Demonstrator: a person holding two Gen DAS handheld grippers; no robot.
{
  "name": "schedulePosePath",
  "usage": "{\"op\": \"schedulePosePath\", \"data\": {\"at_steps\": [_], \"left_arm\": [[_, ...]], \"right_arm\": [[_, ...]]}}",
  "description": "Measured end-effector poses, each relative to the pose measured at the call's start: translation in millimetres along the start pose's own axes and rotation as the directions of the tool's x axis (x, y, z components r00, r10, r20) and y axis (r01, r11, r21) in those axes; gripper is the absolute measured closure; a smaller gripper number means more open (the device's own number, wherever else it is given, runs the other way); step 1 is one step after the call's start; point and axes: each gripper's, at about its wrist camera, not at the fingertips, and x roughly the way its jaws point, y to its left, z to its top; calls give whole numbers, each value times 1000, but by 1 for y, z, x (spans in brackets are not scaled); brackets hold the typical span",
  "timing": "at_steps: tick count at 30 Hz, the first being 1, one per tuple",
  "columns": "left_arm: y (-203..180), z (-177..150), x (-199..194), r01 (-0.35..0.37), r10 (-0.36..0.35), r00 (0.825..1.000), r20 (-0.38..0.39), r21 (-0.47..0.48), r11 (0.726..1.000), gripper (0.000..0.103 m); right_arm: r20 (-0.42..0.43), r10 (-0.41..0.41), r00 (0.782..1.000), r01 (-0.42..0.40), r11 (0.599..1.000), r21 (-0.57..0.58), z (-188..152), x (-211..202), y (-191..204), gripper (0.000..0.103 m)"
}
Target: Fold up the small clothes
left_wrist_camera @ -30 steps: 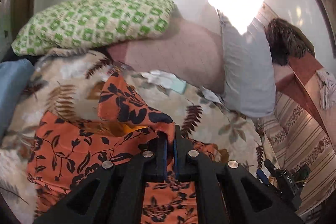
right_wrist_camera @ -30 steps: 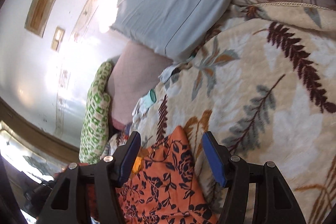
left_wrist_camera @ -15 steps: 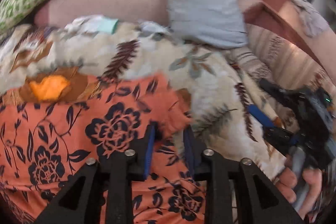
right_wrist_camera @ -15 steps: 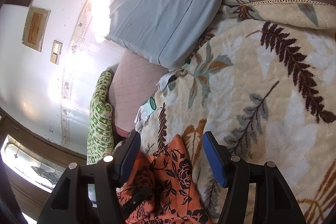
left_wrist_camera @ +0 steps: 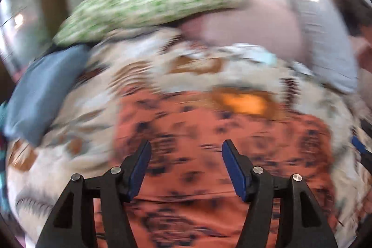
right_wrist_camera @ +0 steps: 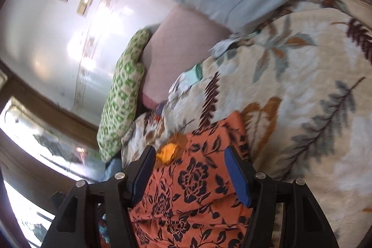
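Left wrist view is blurred: the left gripper (left_wrist_camera: 184, 163) hangs with jaws wide apart and nothing between them, over the orange floral garment (left_wrist_camera: 209, 143), which lies flat on the leaf-print blanket (left_wrist_camera: 69, 155). Bare blanket borders the cloth's left and right edges; pillows (left_wrist_camera: 151, 1) crowd beyond. Right gripper (right_wrist_camera: 189, 170) also gapes unloaded above the garment's far edge, black flowers on orange, a yellow patch (right_wrist_camera: 167, 152) showing, free blanket to its right

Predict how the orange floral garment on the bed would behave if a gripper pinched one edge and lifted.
The orange floral garment would probably droop and hang limp: it lies in soft creases, following the leaf-print blanket. It looks thin, so likely light for its size. If pushed, it would likely bunch up rather than slide, since the blanket looks fleecy.
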Motion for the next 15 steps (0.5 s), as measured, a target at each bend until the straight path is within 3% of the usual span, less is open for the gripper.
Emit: {"op": "schedulePosePath", "data": {"at_steps": [2, 4, 11, 13, 15], "left_arm": [[28, -7, 15, -90, 88, 995, -36, -55, 994, 39], [43, -16, 29, -131, 126, 989, -80, -71, 989, 39], [53, -44, 68, -112, 94, 981, -168, -103, 988, 36], [53, -44, 69, -109, 94, 983, -160, -91, 990, 34], [54, -43, 69, -94, 77, 983, -166, -99, 991, 34]], "right_arm": [[-18, -22, 1000, 21, 998, -54, -8, 14, 13, 38], [-38, -44, 998, 40, 995, -92, -14, 27, 22, 38], [-98, -158, 983, 140, 976, -170, -30, 68, 26, 38], [-146, -224, 964, 195, 963, -185, -33, 83, 18, 38], [-257, -299, 919, 257, 949, -184, -41, 106, -2, 38]]}}
